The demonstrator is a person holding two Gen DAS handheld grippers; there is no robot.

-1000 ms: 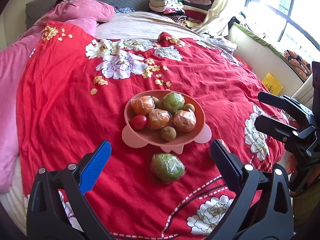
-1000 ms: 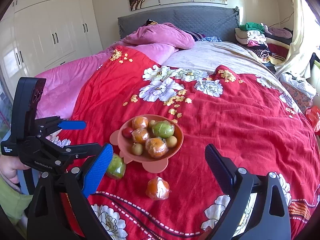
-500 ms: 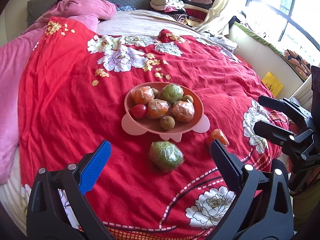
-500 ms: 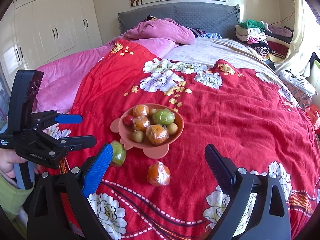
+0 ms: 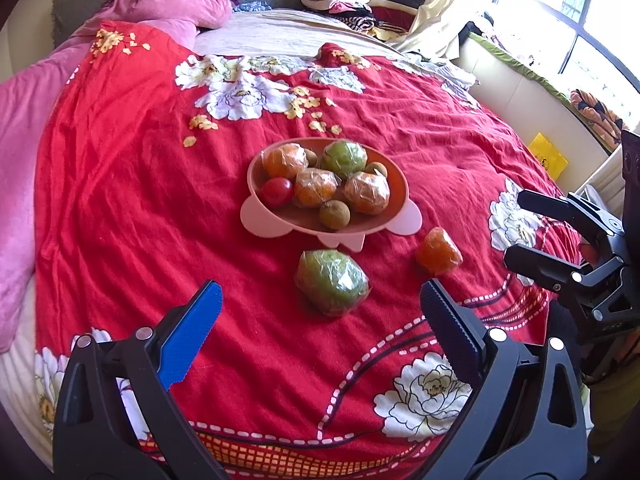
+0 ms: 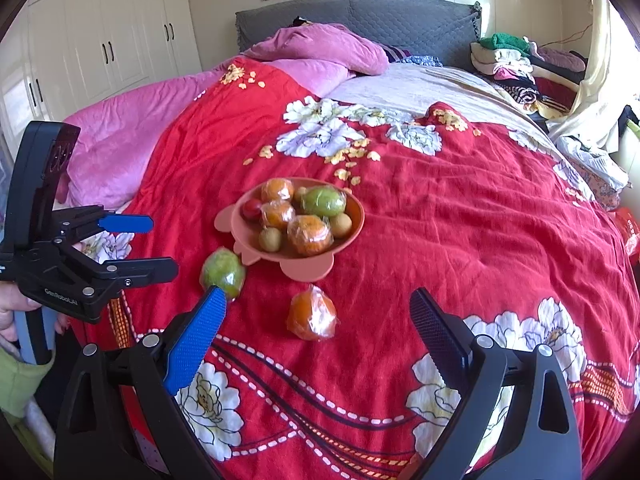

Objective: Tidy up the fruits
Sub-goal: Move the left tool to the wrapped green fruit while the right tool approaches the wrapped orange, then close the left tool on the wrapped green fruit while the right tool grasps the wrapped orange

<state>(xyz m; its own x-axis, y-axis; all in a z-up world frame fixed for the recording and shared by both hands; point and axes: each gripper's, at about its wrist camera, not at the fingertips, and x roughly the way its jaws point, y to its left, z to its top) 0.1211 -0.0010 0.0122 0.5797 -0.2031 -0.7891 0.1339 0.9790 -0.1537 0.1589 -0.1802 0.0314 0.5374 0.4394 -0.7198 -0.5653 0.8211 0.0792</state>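
Observation:
A pink bowl (image 5: pixel 400 194) (image 6: pixel 356 216) sits on the red floral bedspread and holds several wrapped oranges, a green fruit, a red tomato and small brown fruits. A wrapped green fruit (image 5: pixel 331 281) (image 6: pixel 223 272) and a wrapped orange (image 5: pixel 438 251) (image 6: pixel 312 312) lie on the bedspread just in front of the bowl. My left gripper (image 5: pixel 320 316) (image 6: pixel 140 246) is open and empty, just short of the green fruit. My right gripper (image 6: pixel 316 324) (image 5: pixel 520 228) is open and empty, with the wrapped orange just ahead between its fingers.
The red bedspread (image 5: pixel 120 200) covers most of the bed, with pink bedding (image 6: pixel 132 136) on the left and a grey headboard (image 6: pixel 400 24) behind. Folded clothes (image 6: pixel 512 60) are piled at the far right. A window bench (image 5: pixel 532 92) runs along the right.
Both grippers have drawn back and lifted a little, so the bowl and loose fruits sit higher and farther in both views. The orange, once hidden behind my left finger, now shows. Jaws stay open.

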